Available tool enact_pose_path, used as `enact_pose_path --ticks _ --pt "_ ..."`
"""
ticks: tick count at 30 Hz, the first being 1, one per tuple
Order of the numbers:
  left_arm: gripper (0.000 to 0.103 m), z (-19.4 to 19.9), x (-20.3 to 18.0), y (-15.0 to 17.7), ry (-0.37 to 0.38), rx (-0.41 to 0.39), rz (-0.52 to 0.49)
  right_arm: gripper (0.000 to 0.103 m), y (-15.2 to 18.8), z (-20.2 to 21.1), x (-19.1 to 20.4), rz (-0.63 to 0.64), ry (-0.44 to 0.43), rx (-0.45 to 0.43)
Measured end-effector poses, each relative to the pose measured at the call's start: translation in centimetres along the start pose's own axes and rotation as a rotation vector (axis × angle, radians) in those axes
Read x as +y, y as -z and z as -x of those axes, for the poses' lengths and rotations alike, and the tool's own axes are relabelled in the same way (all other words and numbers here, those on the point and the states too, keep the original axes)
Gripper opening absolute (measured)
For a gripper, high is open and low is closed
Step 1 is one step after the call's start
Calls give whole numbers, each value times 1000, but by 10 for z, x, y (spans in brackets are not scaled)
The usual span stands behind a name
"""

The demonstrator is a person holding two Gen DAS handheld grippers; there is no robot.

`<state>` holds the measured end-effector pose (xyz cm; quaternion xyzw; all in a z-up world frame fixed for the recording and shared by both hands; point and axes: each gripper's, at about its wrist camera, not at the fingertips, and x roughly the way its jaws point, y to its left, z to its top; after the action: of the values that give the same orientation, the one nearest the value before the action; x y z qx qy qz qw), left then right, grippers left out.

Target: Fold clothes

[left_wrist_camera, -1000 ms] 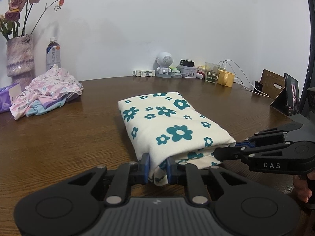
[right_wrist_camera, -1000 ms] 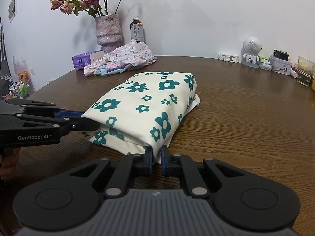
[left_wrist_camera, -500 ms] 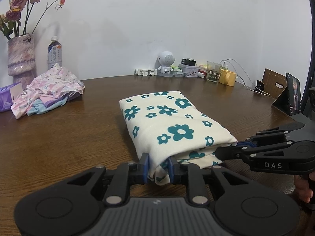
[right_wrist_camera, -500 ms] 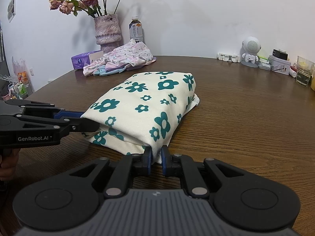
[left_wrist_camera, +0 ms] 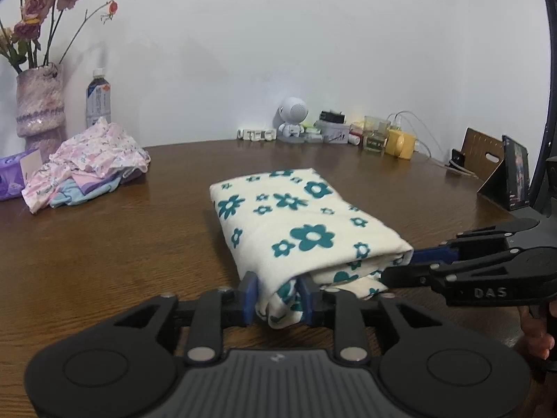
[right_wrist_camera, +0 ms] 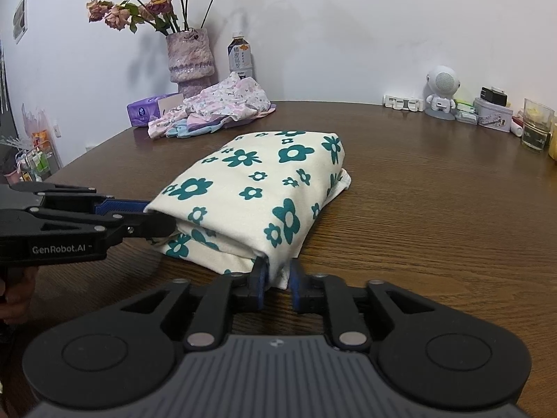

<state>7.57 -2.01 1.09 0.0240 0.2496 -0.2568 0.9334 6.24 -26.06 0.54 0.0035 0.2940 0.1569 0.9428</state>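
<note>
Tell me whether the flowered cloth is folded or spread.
Folded: the flowered cloth lies as a thick bundle on the table, with stacked layers showing at its near edge.

Cream cloth (left_wrist_camera: 296,223) printed with teal flowers; dark brown woodgrain table (left_wrist_camera: 104,244); pink floral clothes pile (left_wrist_camera: 90,153) over pale blue; purple tissue pack (right_wrist_camera: 153,109); yellow mug (left_wrist_camera: 400,143); mottled lilac vase (right_wrist_camera: 189,57)

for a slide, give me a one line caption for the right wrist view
Both grippers, right and left, at the near corners of a folded floral cloth on a wooden table.
</note>
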Motion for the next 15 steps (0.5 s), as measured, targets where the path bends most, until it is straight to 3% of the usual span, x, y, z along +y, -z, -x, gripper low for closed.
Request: enact_pose_path --ticks 1,2,6,8,15 --pt "56 4 0 -2 5 -5 2 48 -1 4 -1 -4 -4 -3" --pt "67 9 0 -3 9 -11 3 50 -2 8 -2 -8 -7 -6" --pt "75 26 2 -11 24 -36 16 62 -9 22 -8 -50 -30 -25" --pt "81 31 4 -19 17 -52 28 64 -15 24 -13 -81 -35 -34" --pt "81 14 11 -52 -17 -37 70 66 -39 10 -33 -210 -46 -40"
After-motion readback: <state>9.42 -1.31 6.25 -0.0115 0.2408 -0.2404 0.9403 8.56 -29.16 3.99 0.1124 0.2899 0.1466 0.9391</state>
